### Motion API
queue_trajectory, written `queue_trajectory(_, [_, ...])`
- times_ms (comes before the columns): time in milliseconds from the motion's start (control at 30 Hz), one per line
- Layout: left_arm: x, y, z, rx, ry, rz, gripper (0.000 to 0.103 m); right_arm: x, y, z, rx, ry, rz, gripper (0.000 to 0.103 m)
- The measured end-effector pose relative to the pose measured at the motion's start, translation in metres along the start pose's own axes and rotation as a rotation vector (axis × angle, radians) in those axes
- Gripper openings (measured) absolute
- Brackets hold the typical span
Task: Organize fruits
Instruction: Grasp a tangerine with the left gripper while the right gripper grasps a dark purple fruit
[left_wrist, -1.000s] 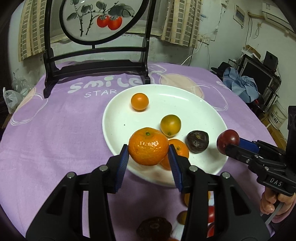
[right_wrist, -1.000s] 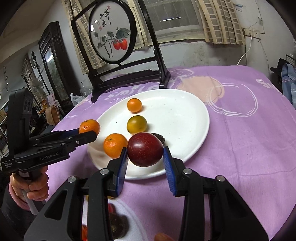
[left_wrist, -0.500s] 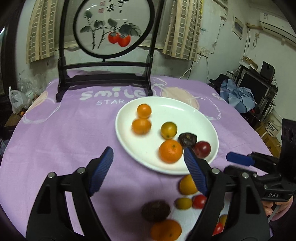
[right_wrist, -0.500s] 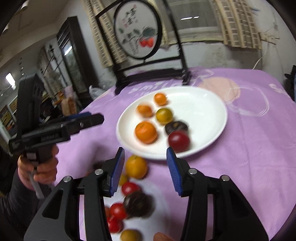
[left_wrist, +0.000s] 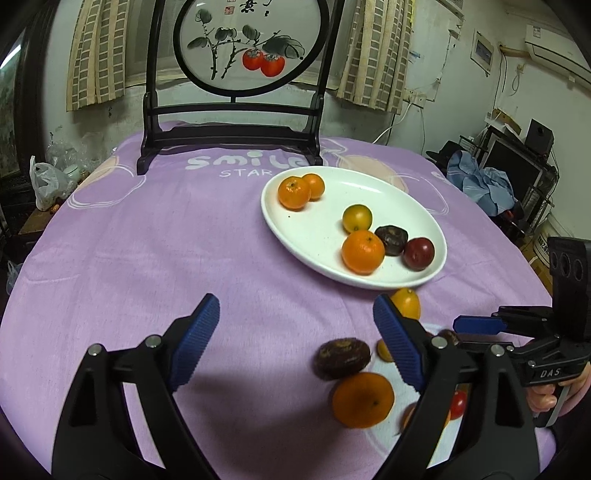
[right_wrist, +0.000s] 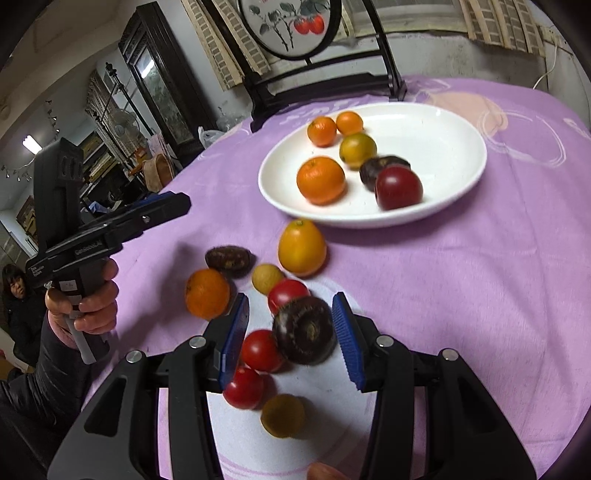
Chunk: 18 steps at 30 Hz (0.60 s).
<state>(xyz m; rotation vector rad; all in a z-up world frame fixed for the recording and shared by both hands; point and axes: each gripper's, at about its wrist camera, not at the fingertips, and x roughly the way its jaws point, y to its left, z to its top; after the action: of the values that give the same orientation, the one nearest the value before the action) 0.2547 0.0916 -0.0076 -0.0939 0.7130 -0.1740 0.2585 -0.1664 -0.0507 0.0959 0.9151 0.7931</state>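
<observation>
A purple cloth (left_wrist: 155, 236) printed with "smile STAR" covered the round desk, and a dark wooden stand holding a round painted screen (left_wrist: 251, 44) of red fruit stood at its far edge. Checked curtains (left_wrist: 373, 55) hung behind, and a dark glass-fronted cabinet (right_wrist: 159, 74) stood to one side.

The white plate (left_wrist: 369, 184) held six fruits: two small oranges touching at its far rim, a yellow-green one (left_wrist: 357, 218) mid-plate, a larger orange (left_wrist: 362, 252), a wrinkled dark passion fruit (left_wrist: 391, 239) and a smooth dark red fruit (left_wrist: 418, 253) near the front rim. Off the plate, on the cloth, lay loose fruit: a yellow-orange one (right_wrist: 302, 248) just beside the plate, another orange (right_wrist: 207, 293), red tomatoes and two more dark passion fruits.

The left hand-held gripper (left_wrist: 295, 336) had just been opening and was spread wide over bare cloth with nothing between its jaws. The right hand-held gripper (right_wrist: 290, 334) was parted, with a dark passion fruit (right_wrist: 304, 330) between the jaws but not squeezed.
</observation>
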Motion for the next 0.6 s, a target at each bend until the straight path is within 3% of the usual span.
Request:
queue_trajectory(333, [-0.007,-0.006,-0.007,0.032,-0.002,-0.002,0.087,0.006,-0.006,-0.007,0.034,0.038,0.01,0.047])
queue_trajectory(467, [-0.009,-0.006,-0.009,0.035,0.0,-0.007,0.087,0.006,-0.01,-0.005,0.046,0.036,0.009,0.039])
queue_trajectory(600, [-0.012,-0.007,-0.011,0.063,0.025,-0.047,0.087,0.005,-0.013,-0.004,0.064,0.033,0.018,0.038])
